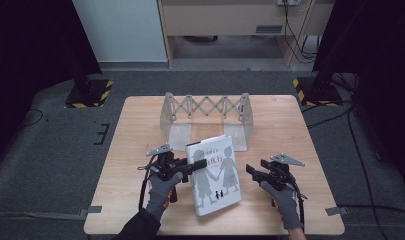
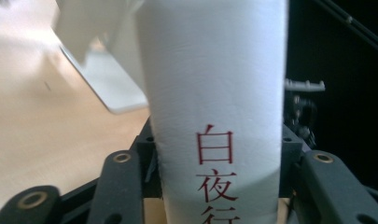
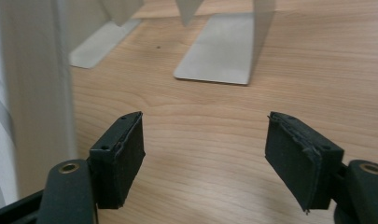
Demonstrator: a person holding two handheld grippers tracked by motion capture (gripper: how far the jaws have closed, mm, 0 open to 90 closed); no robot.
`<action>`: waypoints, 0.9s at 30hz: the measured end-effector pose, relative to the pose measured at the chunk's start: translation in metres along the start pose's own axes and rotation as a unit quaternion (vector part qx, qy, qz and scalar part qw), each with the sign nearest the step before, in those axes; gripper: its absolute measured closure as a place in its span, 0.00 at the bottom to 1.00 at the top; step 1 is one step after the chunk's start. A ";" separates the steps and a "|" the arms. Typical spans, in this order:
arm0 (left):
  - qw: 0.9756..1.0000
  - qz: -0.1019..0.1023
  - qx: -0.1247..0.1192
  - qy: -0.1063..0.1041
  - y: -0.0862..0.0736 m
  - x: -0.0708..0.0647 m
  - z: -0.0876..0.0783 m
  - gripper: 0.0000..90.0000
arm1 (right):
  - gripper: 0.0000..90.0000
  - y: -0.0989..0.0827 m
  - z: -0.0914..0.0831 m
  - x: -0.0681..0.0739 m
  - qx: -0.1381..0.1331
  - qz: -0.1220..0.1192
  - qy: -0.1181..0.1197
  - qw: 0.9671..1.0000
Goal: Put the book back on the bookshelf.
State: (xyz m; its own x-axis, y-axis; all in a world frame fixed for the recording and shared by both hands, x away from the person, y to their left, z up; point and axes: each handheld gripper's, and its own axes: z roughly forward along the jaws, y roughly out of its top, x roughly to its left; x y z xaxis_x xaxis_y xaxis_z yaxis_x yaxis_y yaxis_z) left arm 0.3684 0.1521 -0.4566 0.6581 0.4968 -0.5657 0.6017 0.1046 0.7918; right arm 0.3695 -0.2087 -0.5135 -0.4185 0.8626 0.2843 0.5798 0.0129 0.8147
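Book point(image 2: 214, 116) clamped by its spine in left claw point(image 1: 197, 164), lifting off counter point(image 1: 140, 125); right claw point(image 3: 203, 154) open, empty; rack point(image 1: 206, 112) placement pending.

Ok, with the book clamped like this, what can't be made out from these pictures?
- Left claw pads, left gripper view: hidden behind the book spine.
- Spine title, same view: lower characters cut off by the bottom edge.
- Book cover, high view: small print too small to read.
- Expanding rack, right gripper view: top cut off.

Back of the wooden table point(image 1: 140, 115) stands an expandable metal book rack point(image 1: 206, 117), yellow-black striped stand bases point(image 1: 90, 94) on grey carpet either side.
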 end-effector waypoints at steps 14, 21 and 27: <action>0.996 0.078 -0.027 0.026 -0.001 -0.008 -0.021 0.56 | 0.26 -0.003 0.000 -0.010 0.018 -0.063 -0.081 0.995; 0.995 0.096 -0.014 0.016 -0.009 -0.009 -0.025 0.54 | 0.24 -0.004 0.002 -0.013 0.026 -0.068 -0.088 0.993; 0.992 0.126 -0.004 0.023 -0.013 -0.016 -0.024 0.54 | 0.23 -0.005 0.002 -0.014 0.027 -0.071 -0.090 0.993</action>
State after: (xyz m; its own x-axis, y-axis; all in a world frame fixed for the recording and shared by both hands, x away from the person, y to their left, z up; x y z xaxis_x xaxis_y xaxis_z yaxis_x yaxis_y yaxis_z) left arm 0.3390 0.1632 -0.4525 0.7659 0.5463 -0.3390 0.4173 -0.0212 0.9085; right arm 0.3738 -0.2198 -0.5223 -0.3697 0.9266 0.0684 0.5621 0.1644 0.8106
